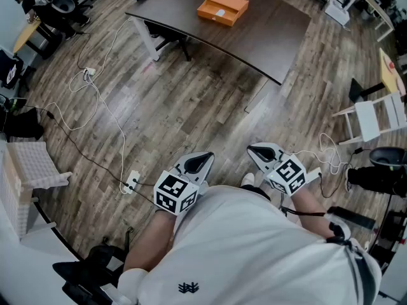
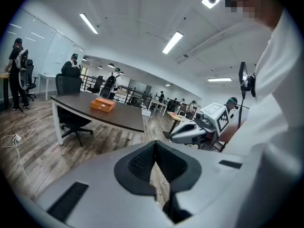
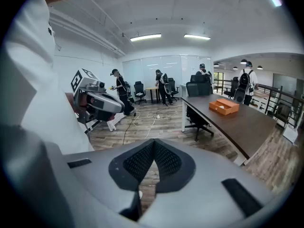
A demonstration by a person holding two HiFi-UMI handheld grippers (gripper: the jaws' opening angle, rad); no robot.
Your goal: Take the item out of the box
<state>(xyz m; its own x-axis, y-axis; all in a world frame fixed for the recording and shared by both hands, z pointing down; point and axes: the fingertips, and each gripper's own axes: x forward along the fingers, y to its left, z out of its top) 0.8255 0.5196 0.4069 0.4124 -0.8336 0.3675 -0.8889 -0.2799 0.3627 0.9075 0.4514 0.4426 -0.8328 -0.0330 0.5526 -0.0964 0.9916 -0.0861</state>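
Note:
A flat orange box (image 1: 222,7) with a white patch on top lies on the dark curved table (image 1: 267,37) far ahead of me. The box also shows in the left gripper view (image 2: 103,104) and the right gripper view (image 3: 224,106). Both grippers hang close to my body over the wooden floor, well short of the table. My left gripper (image 1: 205,158) is shut with nothing in it, its dark pads meeting at the tip (image 2: 155,144). My right gripper (image 1: 254,150) is likewise shut and empty (image 3: 153,144). Each gripper sees the other beside it.
A black office chair (image 1: 166,33) is tucked under the table's near left side. White cables and a power strip (image 1: 131,183) trail across the floor on the left. A white chair (image 1: 375,119) stands at the right. Several people (image 3: 164,87) stand in the office background.

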